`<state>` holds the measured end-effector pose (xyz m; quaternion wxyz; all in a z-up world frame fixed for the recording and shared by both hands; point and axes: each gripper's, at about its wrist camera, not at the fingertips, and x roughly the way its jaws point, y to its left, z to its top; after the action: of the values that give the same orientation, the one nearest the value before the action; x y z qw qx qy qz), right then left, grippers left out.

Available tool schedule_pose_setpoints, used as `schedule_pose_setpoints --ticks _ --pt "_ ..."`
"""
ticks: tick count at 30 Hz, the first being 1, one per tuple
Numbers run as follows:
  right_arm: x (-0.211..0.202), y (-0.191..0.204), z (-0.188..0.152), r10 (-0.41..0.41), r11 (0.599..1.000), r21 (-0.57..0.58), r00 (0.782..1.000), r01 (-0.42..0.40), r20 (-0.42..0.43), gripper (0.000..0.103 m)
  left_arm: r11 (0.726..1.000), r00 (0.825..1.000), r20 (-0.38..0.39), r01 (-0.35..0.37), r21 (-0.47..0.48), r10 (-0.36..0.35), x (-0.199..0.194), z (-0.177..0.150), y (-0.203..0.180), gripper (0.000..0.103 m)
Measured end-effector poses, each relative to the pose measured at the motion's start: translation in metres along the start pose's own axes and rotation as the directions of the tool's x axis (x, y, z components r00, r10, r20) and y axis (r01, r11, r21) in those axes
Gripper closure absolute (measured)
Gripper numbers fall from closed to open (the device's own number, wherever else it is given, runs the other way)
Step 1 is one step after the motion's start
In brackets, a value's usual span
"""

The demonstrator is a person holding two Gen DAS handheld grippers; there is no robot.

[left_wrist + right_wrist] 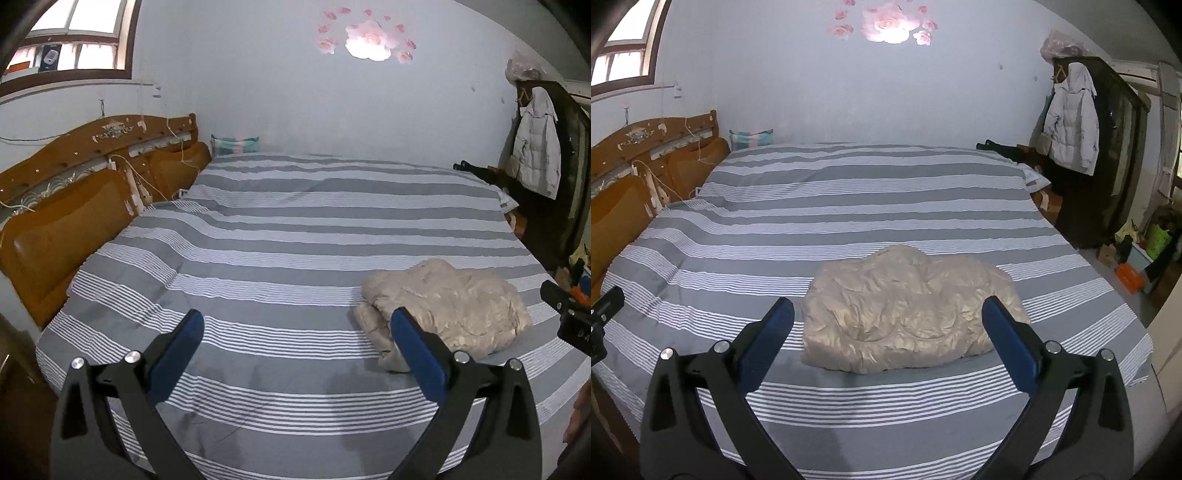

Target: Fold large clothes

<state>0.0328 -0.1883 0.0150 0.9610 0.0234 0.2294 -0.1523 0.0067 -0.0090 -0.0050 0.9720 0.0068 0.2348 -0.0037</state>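
Both left gripper [297, 321] and right gripper [888, 310] hold jaws wide, empty, above beige jacket [908, 310].

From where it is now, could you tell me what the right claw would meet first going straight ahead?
Most likely the beige padded garment, bundled on the striped bed. The open right claw frames it, though depth is unclear.

Both views are taken from just above the near edge of the bed [295, 229], facing across its striped cover toward the far wall. The left wrist view is framed by the spread fingers of the left claw [296, 325], with the beige folded garment [450, 306] seen close, to the right. In the right wrist view the same garment [908, 314] is centred just beyond the right claw [887, 314]. The headboard [646, 166], wall flowers [369, 37] and hanging jacket [1071, 118] are shared.
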Motion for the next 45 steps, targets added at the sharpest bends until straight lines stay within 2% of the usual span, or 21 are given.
schedule_pose_setpoints --ticks 25,45 --pt "0.006 -0.0016 -0.0048 -0.055 0.998 0.012 0.998 0.055 -0.007 0.003 0.999 0.999 -0.033 0.015 -0.045 -0.017 0.0048 0.0001 0.0055 0.002" --pt "0.0041 -0.0012 -0.0054 -0.075 0.997 0.012 0.997 0.075 -0.001 0.003 0.999 0.999 -0.025 0.032 -0.028 -0.033 0.0027 -0.0008 0.0017 0.002"
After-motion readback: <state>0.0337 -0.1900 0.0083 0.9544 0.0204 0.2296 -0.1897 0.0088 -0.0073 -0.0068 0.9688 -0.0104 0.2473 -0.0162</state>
